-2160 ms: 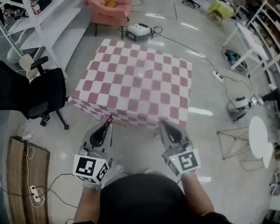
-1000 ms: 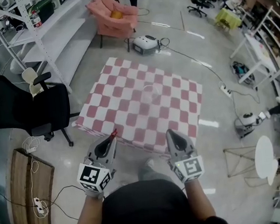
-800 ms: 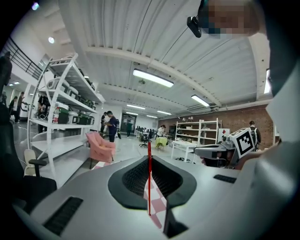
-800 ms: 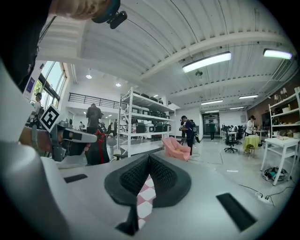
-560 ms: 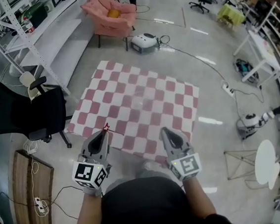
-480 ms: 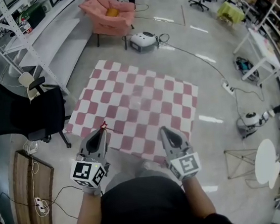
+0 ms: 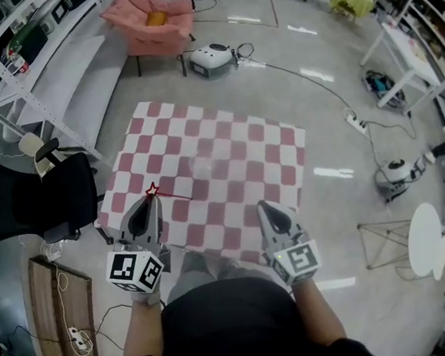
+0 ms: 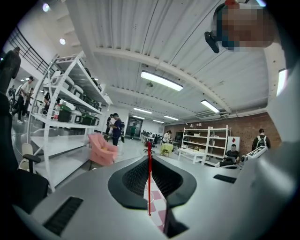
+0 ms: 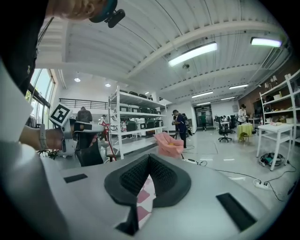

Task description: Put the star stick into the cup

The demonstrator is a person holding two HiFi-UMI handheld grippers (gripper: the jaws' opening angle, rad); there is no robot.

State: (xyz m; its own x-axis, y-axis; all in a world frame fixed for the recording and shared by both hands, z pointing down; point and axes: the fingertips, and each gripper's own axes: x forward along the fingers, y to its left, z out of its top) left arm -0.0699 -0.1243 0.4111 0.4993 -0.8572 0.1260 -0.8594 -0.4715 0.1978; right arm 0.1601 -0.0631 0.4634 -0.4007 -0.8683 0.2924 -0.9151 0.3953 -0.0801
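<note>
Left tongs (image 7: 147,204) clamped on thin red star-tipped stick (image 7: 152,191) over pink-and-white chequered counter (image 7: 271,151); right tongs (image 7: 263,207) were together, empty; faint clear cup (image 7: 205,167) stood apart mid-counter: carrying step, next likely needing alignment above its rim.

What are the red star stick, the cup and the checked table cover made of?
Star stick: thin, straight, red, probably plastic or painted wood; clamped in the left gripper. Cup: clear plastic or glass, since the checks show through it. Table cover: matte pink-and-white checks, likely cloth or vinyl.
</note>
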